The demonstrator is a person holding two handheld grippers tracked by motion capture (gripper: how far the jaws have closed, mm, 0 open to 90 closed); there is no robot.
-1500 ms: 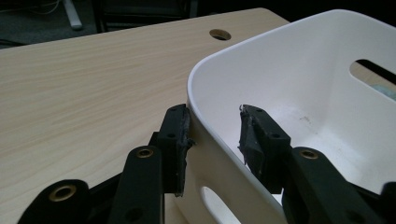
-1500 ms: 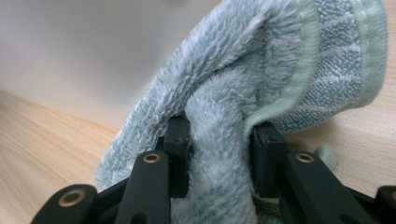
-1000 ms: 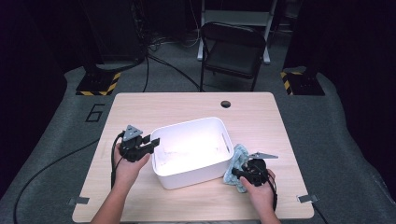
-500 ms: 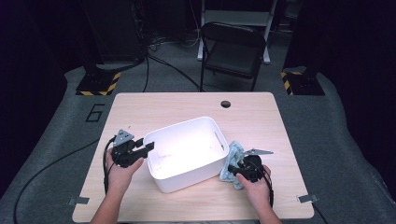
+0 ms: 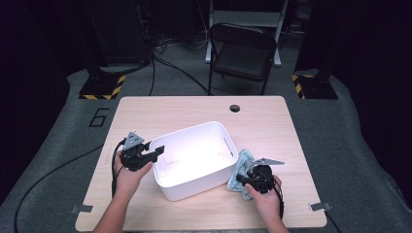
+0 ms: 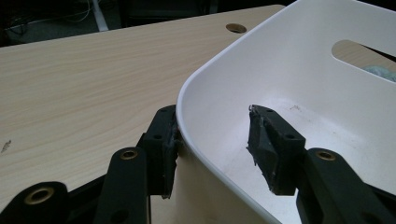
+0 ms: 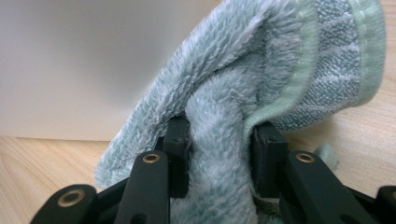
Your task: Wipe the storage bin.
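Two things are in hand: a white bin [image 5: 194, 160] and a pale blue-green towel [image 5: 241, 170]. The bin sits near the middle of the table [image 5: 184, 109], skewed, its long axis running from the near left toward the far right, open side up. A slot handle is cut in its right end wall.

The towel lies bunched on the table just beside the bin's right end, touching the wall. The right gripper [image 7: 219, 140] has its fingers closed on a thick fold of it, with the hemmed edge curling up and to the right in the right gripper view.

The left gripper [image 6: 212, 135] straddles the bin's left corner rim. Its fingers have just been opening: the outer one lies against the wall outside, the inner one stands clear inside the bin, so the rim is between them but not pinched.

Open room: broad bare table behind the bin up to a round cable hole [image 5: 235, 108], and a strip along the near edge. A chair [image 5: 243, 48] stands beyond the far edge.
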